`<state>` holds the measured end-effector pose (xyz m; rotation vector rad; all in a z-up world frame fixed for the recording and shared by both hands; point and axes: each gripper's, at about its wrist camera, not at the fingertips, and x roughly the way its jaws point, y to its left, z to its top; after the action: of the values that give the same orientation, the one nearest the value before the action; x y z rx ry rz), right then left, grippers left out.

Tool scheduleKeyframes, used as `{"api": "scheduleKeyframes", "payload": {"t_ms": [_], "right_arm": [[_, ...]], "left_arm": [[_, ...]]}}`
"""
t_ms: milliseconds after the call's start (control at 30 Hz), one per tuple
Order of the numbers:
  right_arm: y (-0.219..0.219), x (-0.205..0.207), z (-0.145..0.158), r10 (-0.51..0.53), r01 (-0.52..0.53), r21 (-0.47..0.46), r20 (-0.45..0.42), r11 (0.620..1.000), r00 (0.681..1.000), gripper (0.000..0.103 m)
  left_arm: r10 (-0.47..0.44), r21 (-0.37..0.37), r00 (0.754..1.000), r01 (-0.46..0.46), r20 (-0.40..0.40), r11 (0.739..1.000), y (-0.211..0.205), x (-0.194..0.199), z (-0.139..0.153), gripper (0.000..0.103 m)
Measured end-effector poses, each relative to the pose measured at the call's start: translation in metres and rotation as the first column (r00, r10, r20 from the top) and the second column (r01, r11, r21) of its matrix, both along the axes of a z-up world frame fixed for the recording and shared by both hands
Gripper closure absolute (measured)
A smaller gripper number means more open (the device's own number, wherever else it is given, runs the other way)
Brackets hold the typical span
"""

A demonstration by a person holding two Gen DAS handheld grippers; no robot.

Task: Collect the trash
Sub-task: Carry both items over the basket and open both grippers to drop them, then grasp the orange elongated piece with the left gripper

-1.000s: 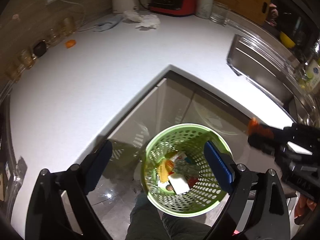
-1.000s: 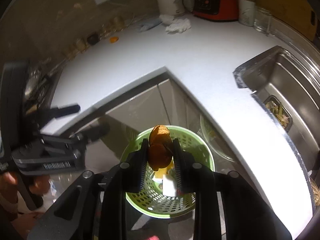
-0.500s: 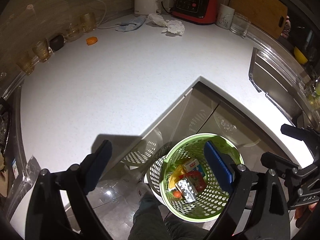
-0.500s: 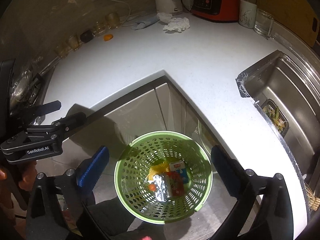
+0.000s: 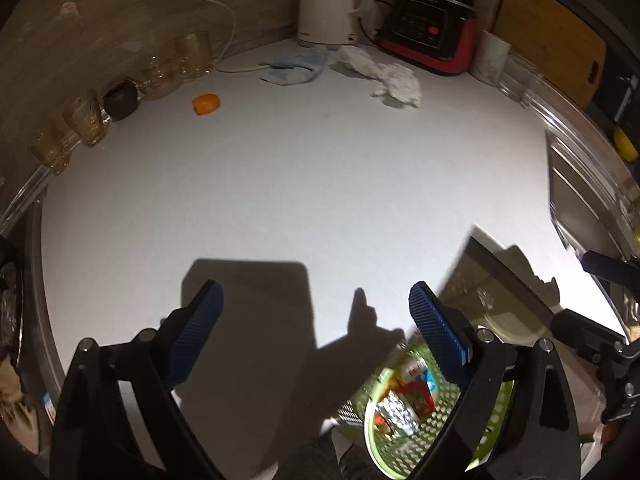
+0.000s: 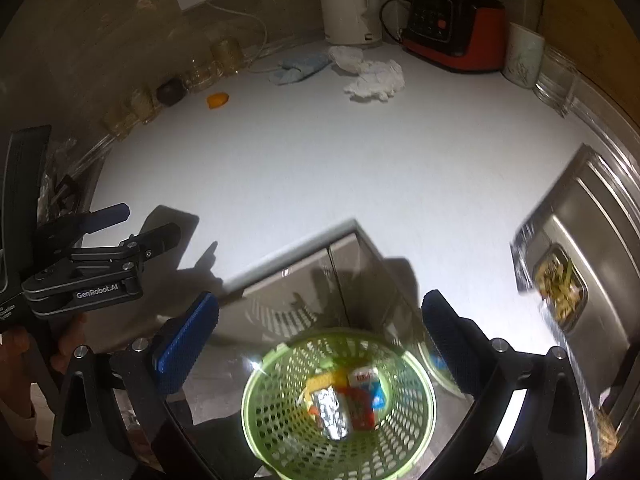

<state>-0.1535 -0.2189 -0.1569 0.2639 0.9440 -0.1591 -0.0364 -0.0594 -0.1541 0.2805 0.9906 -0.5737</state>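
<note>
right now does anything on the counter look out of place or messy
Yes. A crumpled white tissue and a blue cloth lie loose near the kettle, and a small orange scrap sits by the glass jars. They look like uncollected trash; the green basket below already holds wrappers.

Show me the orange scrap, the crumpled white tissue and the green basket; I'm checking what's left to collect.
orange scrap point(image 5: 205, 103), left wrist view, its middle.
crumpled white tissue point(image 6: 376, 79), right wrist view, centre of the wad.
green basket point(image 6: 427, 408), right wrist view, its right-hand rim.
</note>
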Motion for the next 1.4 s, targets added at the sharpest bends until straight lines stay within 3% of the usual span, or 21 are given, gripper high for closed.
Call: {"api": "scheduleKeyframes", "payload": {"t_ms": [333,533,733,867,967,1067,1167,1400], "right_arm": [[-0.009,0.108,0.011,0.013,-0.012,-0.012,0.046,1.0,0.999,0.002],[-0.02,0.169,0.01,0.001,-0.002,0.007,0.059,1.0,0.998,0.002],[-0.023,0.207,0.007,-0.009,0.009,0.013,0.065,1.0,0.998,0.002],[-0.027,0.23,0.002,-0.012,0.01,0.024,0.06,1.0,0.998,0.002],[-0.029,0.248,-0.001,-0.005,0.004,0.018,0.056,1.0,0.998,0.002],[-0.031,0.269,-0.003,0.003,-0.004,0.012,0.074,1.0,0.997,0.002],[-0.031,0.298,-0.007,0.02,-0.018,-0.015,0.084,1.0,0.996,0.002],[-0.029,0.384,-0.028,0.044,-0.039,-0.087,0.048,0.995,0.998,0.002]], "left_arm": [[0.123,-0.043,0.99,-0.121,0.064,0.992,-0.003,0.143,-0.006,0.013],[0.178,-0.046,0.983,-0.176,0.045,0.983,-0.015,0.222,-0.025,0.013],[0.196,-0.04,0.981,-0.196,0.0,0.98,-0.027,0.275,-0.046,0.015],[0.191,-0.03,0.981,-0.193,-0.036,0.981,-0.037,0.297,-0.061,0.028],[0.194,-0.023,0.981,-0.195,-0.017,0.981,-0.041,0.301,-0.063,0.035],[0.188,-0.022,0.982,-0.188,-0.004,0.982,-0.045,0.305,-0.06,0.065],[0.196,-0.039,0.98,-0.196,-0.026,0.98,-0.043,0.313,-0.06,0.079],[0.205,-0.027,0.979,-0.205,-0.014,0.978,-0.041,0.317,-0.062,0.085]]}}
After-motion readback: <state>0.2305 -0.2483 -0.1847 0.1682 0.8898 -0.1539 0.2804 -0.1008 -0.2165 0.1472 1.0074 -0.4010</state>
